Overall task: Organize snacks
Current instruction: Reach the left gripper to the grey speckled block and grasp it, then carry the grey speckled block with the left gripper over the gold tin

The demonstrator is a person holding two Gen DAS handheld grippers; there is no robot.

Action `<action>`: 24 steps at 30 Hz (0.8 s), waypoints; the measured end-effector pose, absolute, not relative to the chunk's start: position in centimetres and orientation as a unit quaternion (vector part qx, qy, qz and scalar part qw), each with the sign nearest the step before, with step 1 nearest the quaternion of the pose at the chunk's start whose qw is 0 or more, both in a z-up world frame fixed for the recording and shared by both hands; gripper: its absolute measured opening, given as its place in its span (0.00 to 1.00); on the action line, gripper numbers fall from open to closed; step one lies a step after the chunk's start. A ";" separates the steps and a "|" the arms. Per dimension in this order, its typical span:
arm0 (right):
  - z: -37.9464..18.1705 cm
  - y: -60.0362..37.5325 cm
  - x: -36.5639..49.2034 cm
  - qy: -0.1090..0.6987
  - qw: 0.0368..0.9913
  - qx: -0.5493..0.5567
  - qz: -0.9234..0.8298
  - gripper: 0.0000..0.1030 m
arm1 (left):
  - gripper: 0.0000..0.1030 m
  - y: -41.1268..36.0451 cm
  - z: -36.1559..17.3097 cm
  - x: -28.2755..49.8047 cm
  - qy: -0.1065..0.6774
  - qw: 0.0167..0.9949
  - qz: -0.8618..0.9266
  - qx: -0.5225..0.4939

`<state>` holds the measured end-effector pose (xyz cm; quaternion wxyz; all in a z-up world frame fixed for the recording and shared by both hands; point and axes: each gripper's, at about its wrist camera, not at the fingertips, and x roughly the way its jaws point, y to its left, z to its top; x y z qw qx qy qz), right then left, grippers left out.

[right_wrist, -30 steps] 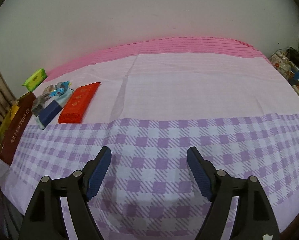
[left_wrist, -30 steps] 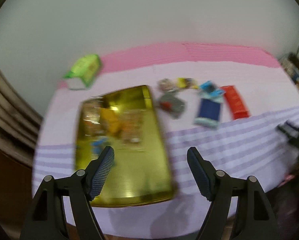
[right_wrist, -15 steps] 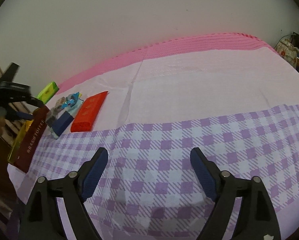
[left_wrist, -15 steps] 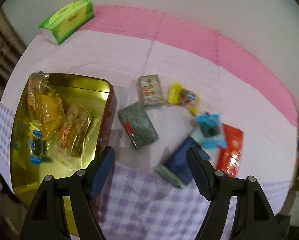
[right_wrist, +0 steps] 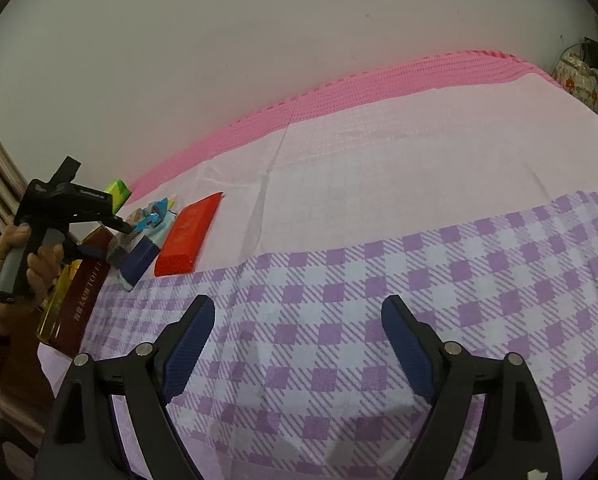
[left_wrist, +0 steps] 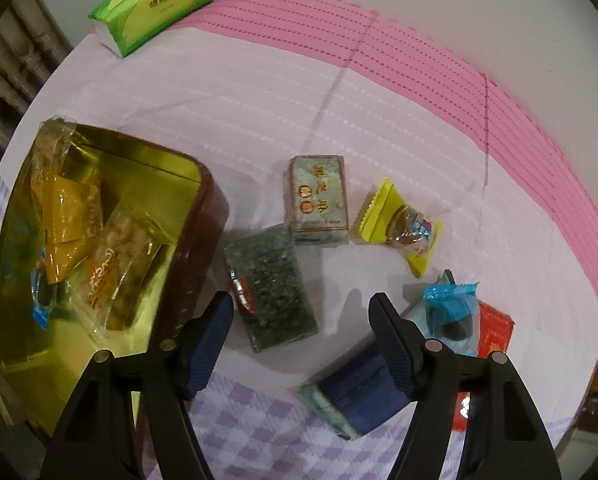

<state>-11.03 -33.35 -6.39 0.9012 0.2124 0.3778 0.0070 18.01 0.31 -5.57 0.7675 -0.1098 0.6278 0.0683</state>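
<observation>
A gold tin with a dark red wall holds several wrapped snacks at the left. Loose on the cloth lie a dark green speckled packet, a grey-green box with red print, a yellow-wrapped candy, a blue-wrapped candy, a navy box and a red box. My left gripper is open and empty, hovering just above the green packet. My right gripper is open and empty over the purple checks, far from the snacks.
A green tissue pack lies at the back left near the wall. The pink-and-purple cloth covers the table. The left hand and its gripper show at the far left of the right wrist view. Clutter stands at the right edge.
My left gripper has swung from over the tin to the right and down, closing in on the green packet. My right gripper has shifted a little; both stay open.
</observation>
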 end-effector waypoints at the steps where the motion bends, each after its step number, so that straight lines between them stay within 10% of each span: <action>1: -6.4 -33.4 -11.1 0.378 0.901 0.214 0.007 0.82 | 0.68 0.2 -5.8 18.2 0.630 0.765 0.075 -0.107; 9: -6.4 -33.7 -11.0 0.379 0.898 0.222 0.009 0.84 | 0.66 0.2 -7.3 19.3 0.633 0.760 0.099 -0.112; 13: -6.3 -33.8 -10.9 0.379 0.898 0.223 0.009 0.85 | 0.36 0.2 -7.4 19.2 0.619 0.768 0.120 -0.109; 24: -6.4 -34.0 -10.9 0.378 0.898 0.223 0.004 0.86 | 0.36 -1.0 -5.2 11.8 0.593 0.803 0.019 -0.060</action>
